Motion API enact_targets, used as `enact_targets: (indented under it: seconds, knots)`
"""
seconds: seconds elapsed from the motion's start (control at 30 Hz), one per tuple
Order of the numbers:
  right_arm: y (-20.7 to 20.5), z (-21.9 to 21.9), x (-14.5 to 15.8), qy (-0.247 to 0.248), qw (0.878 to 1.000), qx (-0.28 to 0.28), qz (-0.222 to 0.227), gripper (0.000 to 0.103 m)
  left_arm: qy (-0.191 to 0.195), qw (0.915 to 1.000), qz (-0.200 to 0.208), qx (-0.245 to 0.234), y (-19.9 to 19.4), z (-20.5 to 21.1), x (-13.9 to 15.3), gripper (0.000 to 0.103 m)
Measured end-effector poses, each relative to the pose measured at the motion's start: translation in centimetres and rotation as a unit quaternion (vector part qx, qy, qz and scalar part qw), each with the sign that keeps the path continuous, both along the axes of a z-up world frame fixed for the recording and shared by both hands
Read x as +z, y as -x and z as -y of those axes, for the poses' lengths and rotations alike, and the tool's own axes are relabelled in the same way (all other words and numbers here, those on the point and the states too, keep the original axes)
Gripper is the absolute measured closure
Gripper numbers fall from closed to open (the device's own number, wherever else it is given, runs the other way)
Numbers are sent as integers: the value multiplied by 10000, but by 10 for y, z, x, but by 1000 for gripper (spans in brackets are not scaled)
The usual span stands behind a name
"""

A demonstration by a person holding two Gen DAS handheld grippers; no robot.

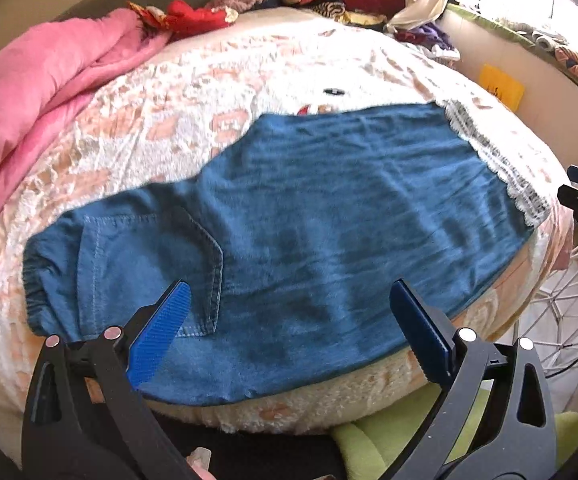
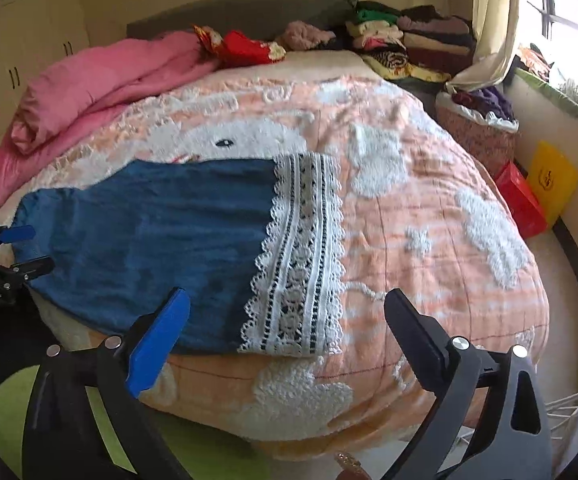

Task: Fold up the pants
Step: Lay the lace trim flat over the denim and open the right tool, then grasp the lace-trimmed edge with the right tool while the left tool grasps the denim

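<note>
pants (image 1: pixel 313 216) of blue denim lie flat across the near edge of the bed (image 2: pixel 429 208), spread sideways along it. the elastic waistband and a stitched back pocket (image 1: pixel 153 272) sit at the left end, and the wide white lace hem (image 2: pixel 301 256) lies at the right end, toward the middle of the near edge. the lower side of the denim runs right along the bed's front edge.

the left claw (image 1: pixel 289 320) hovers over the waistband half, its blue pads spread wide apart and gripping nothing. the right claw (image 2: pixel 287 332) hangs over the lace hem at the near edge, also released, with nothing between its fingers. each claw shows at the side of the other's view.

the bed carries a peach and white plush blanket (image 2: pixel 389 152). a rolled pink quilt (image 2: pixel 101 80) lies along the far left edge, a red cloth (image 2: pixel 245 48) sits by the headboard, and stacks of folded clothes (image 2: pixel 409 40) fill the far right corner. a yellow box (image 2: pixel 553 180) and a red box (image 2: pixel 519 200) stand beside the bed's right edge, by the wall under the window.
</note>
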State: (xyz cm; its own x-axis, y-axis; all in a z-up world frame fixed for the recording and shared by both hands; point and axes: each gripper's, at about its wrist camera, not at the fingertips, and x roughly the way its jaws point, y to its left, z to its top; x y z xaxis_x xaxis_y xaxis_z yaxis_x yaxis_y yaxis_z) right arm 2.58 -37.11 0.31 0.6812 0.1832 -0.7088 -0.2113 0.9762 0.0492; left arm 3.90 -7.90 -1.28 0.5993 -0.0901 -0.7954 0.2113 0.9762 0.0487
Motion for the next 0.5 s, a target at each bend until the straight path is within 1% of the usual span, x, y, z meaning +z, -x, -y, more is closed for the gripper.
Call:
enact_targets:
  seconds: [0.27, 0.5]
  knots:
    - [6, 6, 19, -214, 9992, -52, 334, 5, -54, 9998, 165, -95, 0, 12, 18, 10]
    - [16, 8, 34, -277, 9979, -50, 585, 5, -43, 9987, 351, -374, -12, 39, 35, 10]
